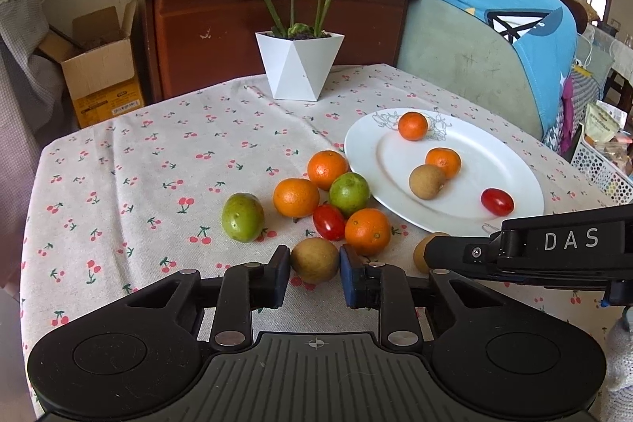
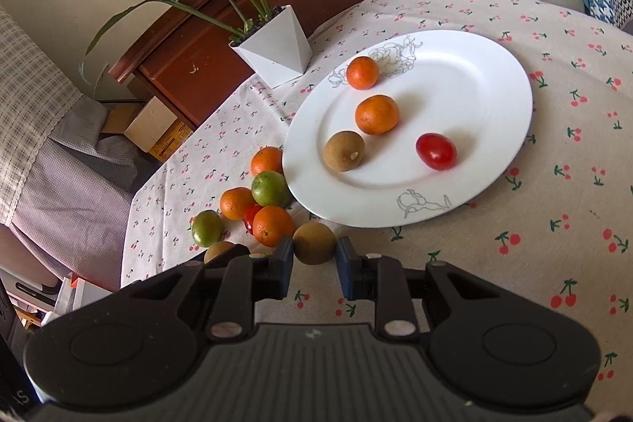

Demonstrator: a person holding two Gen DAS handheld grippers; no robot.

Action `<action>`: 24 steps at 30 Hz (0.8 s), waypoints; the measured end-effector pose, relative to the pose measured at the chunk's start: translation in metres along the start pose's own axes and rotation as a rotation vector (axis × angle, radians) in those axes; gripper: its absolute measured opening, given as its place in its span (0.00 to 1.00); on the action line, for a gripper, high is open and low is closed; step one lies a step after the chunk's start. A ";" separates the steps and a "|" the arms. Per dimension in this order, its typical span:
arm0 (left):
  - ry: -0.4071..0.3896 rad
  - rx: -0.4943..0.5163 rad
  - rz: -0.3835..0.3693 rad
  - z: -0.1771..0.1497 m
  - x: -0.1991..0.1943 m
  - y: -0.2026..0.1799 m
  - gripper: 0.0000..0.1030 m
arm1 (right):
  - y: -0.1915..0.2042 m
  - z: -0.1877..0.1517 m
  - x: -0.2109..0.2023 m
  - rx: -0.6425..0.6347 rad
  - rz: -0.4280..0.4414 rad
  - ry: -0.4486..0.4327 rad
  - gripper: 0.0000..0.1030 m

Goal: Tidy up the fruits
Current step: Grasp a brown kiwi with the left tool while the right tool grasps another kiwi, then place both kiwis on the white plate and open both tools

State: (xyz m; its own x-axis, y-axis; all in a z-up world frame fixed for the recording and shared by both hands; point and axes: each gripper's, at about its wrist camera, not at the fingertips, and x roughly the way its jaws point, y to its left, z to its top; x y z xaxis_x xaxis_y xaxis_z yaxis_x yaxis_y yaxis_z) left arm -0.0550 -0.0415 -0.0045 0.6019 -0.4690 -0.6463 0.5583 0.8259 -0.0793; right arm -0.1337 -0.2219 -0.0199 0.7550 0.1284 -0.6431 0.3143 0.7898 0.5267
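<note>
Here the left gripper (image 1: 314, 273) and right gripper (image 2: 314, 265) each bracket, jaws parted, a round matte-brown longan-like fruit (image 1: 314, 260) (image 2: 313, 243) beside the glossy white plate (image 2: 494, 97).

Loose fruit cluster (image 1: 332, 200) crowding plate (image 1: 395, 153) edge; bare tablecloth (image 1: 158, 153) beside it.

Your left gripper (image 1: 314, 273) sits low with its jaws parted, fingers level. Your right gripper (image 2: 314, 263) is parted about as wide and reaches in from the right, possibly slightly above the left.
</note>
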 end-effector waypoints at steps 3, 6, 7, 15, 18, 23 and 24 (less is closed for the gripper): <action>-0.018 -0.014 -0.009 0.005 -0.008 0.000 0.24 | 0.003 0.003 -0.008 -0.013 0.011 -0.014 0.23; -0.034 -0.046 -0.034 0.014 -0.015 -0.001 0.24 | 0.007 0.014 -0.020 -0.037 0.005 -0.047 0.23; -0.039 -0.047 -0.039 0.017 -0.017 -0.003 0.24 | 0.007 0.018 -0.024 -0.039 0.004 -0.056 0.23; -0.059 -0.033 -0.141 0.058 -0.014 -0.024 0.24 | -0.003 0.060 -0.037 -0.056 -0.007 -0.068 0.23; -0.051 -0.009 -0.153 0.070 -0.002 -0.031 0.24 | -0.010 0.070 -0.033 -0.062 -0.056 -0.089 0.23; -0.003 -0.026 -0.155 0.075 0.028 -0.038 0.24 | -0.030 0.076 -0.014 0.046 -0.089 -0.070 0.23; 0.010 -0.031 -0.154 0.074 0.034 -0.038 0.24 | -0.034 0.076 -0.011 0.061 -0.102 -0.065 0.23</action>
State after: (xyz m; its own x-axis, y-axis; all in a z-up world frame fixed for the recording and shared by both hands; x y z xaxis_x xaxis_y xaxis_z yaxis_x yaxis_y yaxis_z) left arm -0.0133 -0.1121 0.0329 0.5052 -0.5876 -0.6321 0.6255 0.7539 -0.2009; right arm -0.1090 -0.2953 0.0116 0.7524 0.0084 -0.6586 0.4243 0.7586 0.4944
